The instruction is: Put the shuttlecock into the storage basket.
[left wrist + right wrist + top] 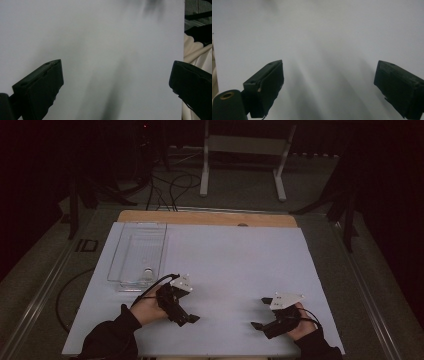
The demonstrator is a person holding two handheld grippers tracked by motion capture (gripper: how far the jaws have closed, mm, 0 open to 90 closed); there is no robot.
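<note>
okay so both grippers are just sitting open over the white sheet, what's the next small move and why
Probably carry the left gripper forward toward the clear tray. Both it and the right gripper are open with nothing between their jaws, over the bare white sheet. The tray sits just beyond the left hand, on its side of the sheet.
</note>
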